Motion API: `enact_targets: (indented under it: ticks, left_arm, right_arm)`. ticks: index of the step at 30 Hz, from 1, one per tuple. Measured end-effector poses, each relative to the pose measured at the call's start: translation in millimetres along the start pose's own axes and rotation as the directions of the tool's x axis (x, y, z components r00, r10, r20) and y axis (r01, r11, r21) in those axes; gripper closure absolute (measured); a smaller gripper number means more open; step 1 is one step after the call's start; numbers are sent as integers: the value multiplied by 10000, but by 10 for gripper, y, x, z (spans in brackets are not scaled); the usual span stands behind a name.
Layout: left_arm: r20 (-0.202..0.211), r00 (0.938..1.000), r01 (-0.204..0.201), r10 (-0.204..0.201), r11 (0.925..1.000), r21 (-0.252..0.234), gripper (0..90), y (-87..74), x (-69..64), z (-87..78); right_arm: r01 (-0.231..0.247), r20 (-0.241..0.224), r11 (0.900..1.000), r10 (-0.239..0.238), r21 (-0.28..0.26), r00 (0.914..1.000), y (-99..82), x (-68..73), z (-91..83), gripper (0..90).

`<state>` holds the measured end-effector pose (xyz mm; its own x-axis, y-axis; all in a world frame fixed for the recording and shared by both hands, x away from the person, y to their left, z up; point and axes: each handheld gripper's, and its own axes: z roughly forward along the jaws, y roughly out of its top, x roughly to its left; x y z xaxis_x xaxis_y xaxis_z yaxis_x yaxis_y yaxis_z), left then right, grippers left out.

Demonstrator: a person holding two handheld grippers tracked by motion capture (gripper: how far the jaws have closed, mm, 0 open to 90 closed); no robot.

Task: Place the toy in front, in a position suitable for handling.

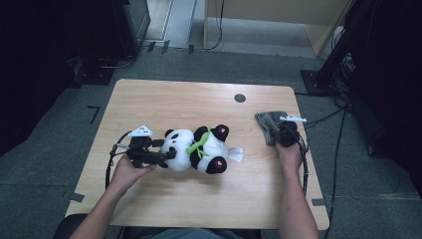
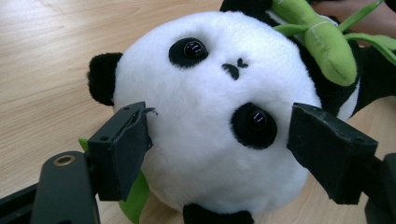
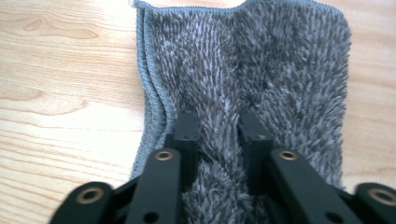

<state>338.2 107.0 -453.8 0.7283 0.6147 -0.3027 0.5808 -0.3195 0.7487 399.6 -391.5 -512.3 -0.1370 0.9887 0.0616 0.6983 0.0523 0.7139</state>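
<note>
Right gripper [image 3: 218,126] was pinched onto a ridge of the grey shaggy microfibre cloth [image 3: 261,60], pile bunched up between the two narrowed jaws; looked like a grab meant to lift it for wiping. Cloth lay crumpled near the right edge of the light wooden table [image 1: 199,99], just ahead of the right hand [image 1: 289,152], well apart from the toy

Left gripper [image 2: 219,144] stood wide, jaws either side of the head of the black-and-white plush panda [image 2: 210,93], left pad touching the fur, right pad just clear, so no squeeze yet. Probably bracketing the head to steady the toy while the cloth arrives

Panda lay on its back mid-table, face up, head toward the left gripper [image 1: 160,152], pink-soled black paws out, green fabric bamboo sprig [image 2: 322,42] across its chest, white tag [image 1: 236,154] at its right side
</note>
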Motion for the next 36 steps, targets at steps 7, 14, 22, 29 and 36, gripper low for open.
enact_targets:
  ticks: [7,14,22,29,36]
  left_arm:
    - [-1,10000,67,-67,9998,-165,209,10,28,-15]
    - [211,9997,-89,94,9996,-257,179,74,-57,-3]
    - [-74,9985,-549,549,9985,-33,76,-40,2,169]
    - [569,9982,177,-195,9993,317,0,-113,131,288]
    - [505,9986,124,-146,9989,449,142,-100,101,241]
  right_arm:
    - [-215,-474,9976,247,664,9986,83,5,-113,773]
    - [-425,-1276,9991,431,70,9909,184,107,-289,772]
    - [280,-1741,9987,-350,-425,9841,287,346,-492,770]
    - [483,-2292,9942,-693,-959,9709,365,520,-667,766]
    - [943,-2813,9859,-1303,-1380,9507,517,749,-819,766]
